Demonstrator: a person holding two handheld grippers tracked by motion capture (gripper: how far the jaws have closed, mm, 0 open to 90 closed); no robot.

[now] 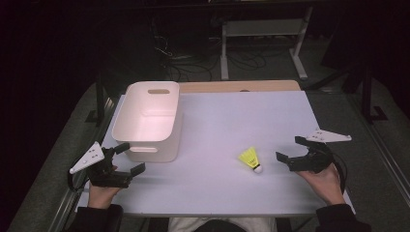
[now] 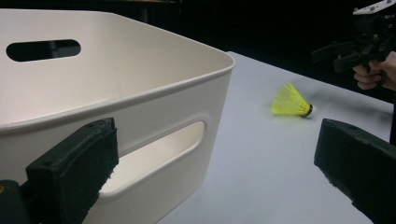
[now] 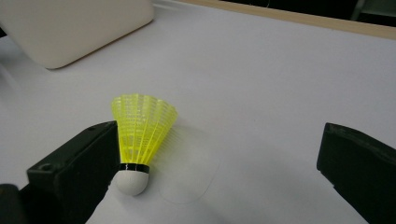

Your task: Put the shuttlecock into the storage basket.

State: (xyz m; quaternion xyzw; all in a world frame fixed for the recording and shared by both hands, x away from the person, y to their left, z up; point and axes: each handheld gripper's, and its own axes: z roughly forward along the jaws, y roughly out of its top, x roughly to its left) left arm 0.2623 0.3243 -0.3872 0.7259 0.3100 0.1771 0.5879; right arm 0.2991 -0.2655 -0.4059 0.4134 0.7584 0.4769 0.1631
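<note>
Left gripper (image 1: 129,158): we are finding its jaws standing wide apart with nothing between them, at the near left of the table (image 1: 232,125), just beside the bin's near wall.
Right gripper (image 1: 286,149): we are recording its jaws also spread apart and empty, at the near right, pointing toward the shuttlecock.
Shuttlecock (image 1: 250,159): we are seeing it lying on its side on the white surface, yellow skirt toward the bin, white cork toward the near edge, close to the right gripper but apart from it.
Bin (image 1: 147,120): we are noting a white plastic bin with slotted handles standing upright at the left, well apart from the shuttlecock.
Obstructions: in the left gripper view the bin's wall is blocking most of the left half; in the right gripper view the left jaw is overlapping the edge of the shuttlecock's skirt.
Surroundings: we are observing cables (image 1: 188,60) and a white frame (image 1: 263,36) on the dark floor beyond the table.
Hard to make out: we are unable to see the bin's floor fully, and the room behind is too dark to read.
</note>
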